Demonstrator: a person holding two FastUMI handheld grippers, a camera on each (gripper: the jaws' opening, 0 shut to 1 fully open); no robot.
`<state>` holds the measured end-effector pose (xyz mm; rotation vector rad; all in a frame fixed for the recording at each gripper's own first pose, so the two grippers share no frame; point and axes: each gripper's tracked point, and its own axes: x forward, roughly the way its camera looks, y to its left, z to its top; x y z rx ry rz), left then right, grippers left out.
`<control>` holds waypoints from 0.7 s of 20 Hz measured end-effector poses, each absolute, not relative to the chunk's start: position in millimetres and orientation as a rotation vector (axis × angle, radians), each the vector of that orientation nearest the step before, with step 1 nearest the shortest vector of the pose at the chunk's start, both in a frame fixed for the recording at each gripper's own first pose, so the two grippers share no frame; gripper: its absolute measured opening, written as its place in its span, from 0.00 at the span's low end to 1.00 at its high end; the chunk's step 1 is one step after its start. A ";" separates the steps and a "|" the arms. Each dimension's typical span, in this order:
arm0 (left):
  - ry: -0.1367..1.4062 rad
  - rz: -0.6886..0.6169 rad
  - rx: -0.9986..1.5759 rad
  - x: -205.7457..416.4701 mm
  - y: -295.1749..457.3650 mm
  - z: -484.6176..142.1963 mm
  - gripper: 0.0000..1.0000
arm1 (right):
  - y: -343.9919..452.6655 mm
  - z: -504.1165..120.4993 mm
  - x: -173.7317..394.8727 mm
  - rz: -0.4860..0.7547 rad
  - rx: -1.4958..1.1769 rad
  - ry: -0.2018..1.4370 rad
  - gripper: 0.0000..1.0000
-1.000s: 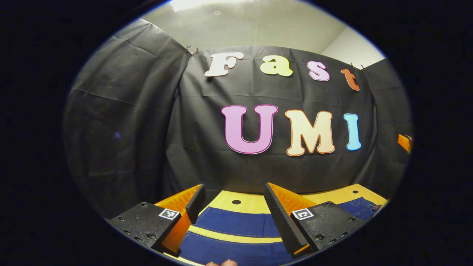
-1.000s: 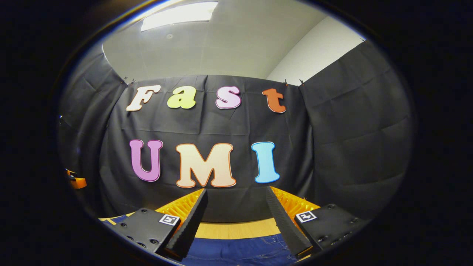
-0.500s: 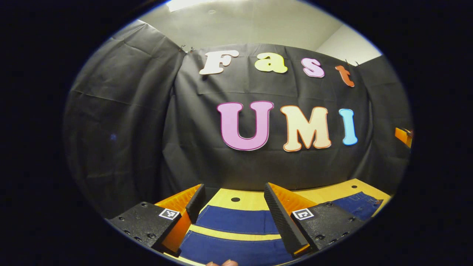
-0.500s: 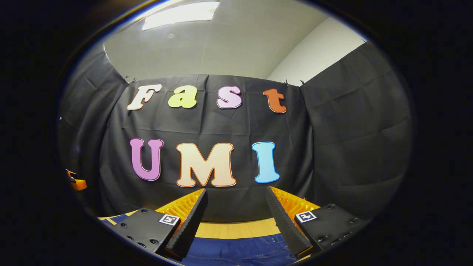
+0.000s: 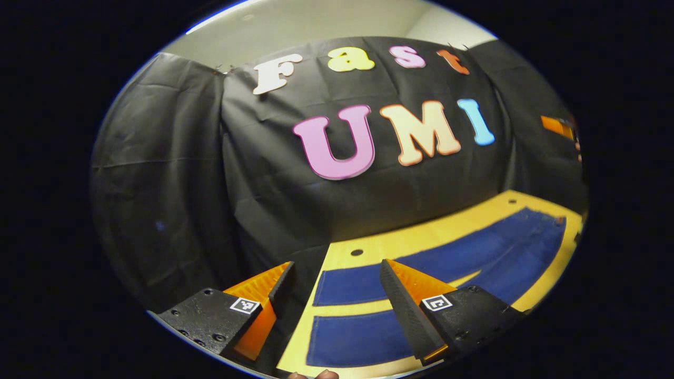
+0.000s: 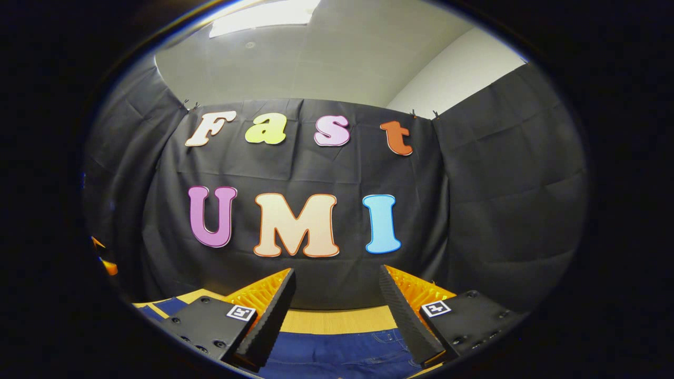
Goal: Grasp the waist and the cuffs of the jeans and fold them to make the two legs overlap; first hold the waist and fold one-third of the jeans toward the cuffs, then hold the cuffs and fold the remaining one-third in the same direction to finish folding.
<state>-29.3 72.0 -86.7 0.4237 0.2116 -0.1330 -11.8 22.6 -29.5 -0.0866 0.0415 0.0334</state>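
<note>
Since a moment ago the left tool point(image 5: 337, 287) has tipped down toward the cuffs of the jeans point(image 5: 447, 268), spread flat on the table point(image 5: 342, 250), while both it and the right tool point(image 6: 337, 295) stay wide open and empty, so the first grasp is near.

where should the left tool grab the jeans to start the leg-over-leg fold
Probably the cuff end of the near leg. In the left gripper view the jeans lie flat on the table, legs side by side with a strip of wood between them. The left tool hangs open just above those ends, so coming down from above onto the hem edge seems the easiest bite.
</note>
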 end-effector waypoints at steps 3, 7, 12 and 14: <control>0.286 -0.224 0.578 -45.9 81.0 -117.6 0.95 | 30.5 -42.8 -19.1 0.031 -0.088 0.060 0.96; 0.428 -0.337 0.789 -66.6 100.4 -173.6 0.95 | 40.8 -51.9 -24.6 0.030 -0.090 0.072 0.96; 0.580 -0.475 1.035 -98.6 127.5 -248.0 0.95 | 40.1 -54.8 -31.7 0.008 -0.110 0.077 0.99; 0.631 -0.506 1.086 -107.3 135.7 -273.8 0.95 | 37.2 -58.7 -35.0 -0.001 -0.121 0.089 0.99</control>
